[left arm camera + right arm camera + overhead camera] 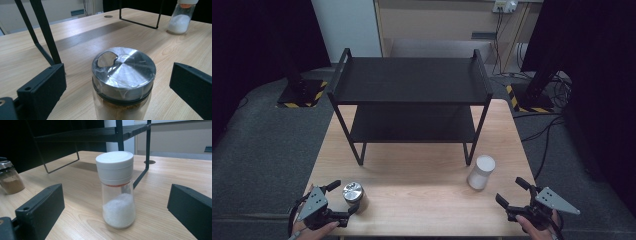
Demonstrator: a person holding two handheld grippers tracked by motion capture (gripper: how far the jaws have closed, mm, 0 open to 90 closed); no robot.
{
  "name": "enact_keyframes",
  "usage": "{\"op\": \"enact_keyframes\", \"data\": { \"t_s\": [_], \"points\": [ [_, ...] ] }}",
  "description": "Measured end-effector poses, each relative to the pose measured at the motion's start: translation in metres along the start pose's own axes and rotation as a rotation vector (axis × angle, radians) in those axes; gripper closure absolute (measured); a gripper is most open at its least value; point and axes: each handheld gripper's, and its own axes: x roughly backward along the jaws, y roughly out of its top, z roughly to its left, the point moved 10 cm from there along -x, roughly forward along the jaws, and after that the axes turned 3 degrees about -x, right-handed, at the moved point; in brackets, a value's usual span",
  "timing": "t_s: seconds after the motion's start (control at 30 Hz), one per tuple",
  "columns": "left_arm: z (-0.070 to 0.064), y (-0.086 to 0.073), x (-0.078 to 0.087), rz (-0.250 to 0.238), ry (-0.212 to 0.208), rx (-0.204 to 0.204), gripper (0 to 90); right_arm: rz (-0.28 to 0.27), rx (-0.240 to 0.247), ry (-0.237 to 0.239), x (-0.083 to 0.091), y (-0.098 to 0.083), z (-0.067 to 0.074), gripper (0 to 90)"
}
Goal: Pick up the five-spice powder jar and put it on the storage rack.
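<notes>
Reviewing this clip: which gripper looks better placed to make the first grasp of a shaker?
Probably the left. The left gripper already has its open jaws on either side of the brown spice jar. The right gripper, also open, sits short of the white-capped shaker, which is ahead of its jaws rather than between them.

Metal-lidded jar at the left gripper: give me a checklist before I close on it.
1. Left gripper open: ok.
2. Metal-lidded jar between its fingers: ok.
3. Jar upright on the table: ok.
4. Fingers touching the jar: not yet, gaps on both sides.
5. Lid sealed: clear film over it; tightness cannot tell.
6. Right gripper open, short of the white-capped shaker: ok.
7. Rack shelves free: ok.
</notes>
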Motion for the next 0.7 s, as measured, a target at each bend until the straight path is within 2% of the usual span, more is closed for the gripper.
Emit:
{"op": "enact_keyframes", "data": {
  "t_s": [0.23, 0.47, 0.7],
  "points": [
    [0.000, -0.005, -0.005, 0.026, 0.007, -0.006, 0.0, -0.004, -0.008, -0.002, 0.001, -0.001, -0.002, 1.5],
    [-0.002, -0.006, -0.011, 0.051, -0.014, -0.017, 0.0, 0.004, -0.007, -0.002, 0.001, -0.002, -0.002, 1.5],
    [-0.001, -0.009, -0.014, 0.074, -0.016, -0.014, 0.6, 0.009, -0.006, -0.003, 0.000, -0.004, -0.002, 1.5]
  ]
}}
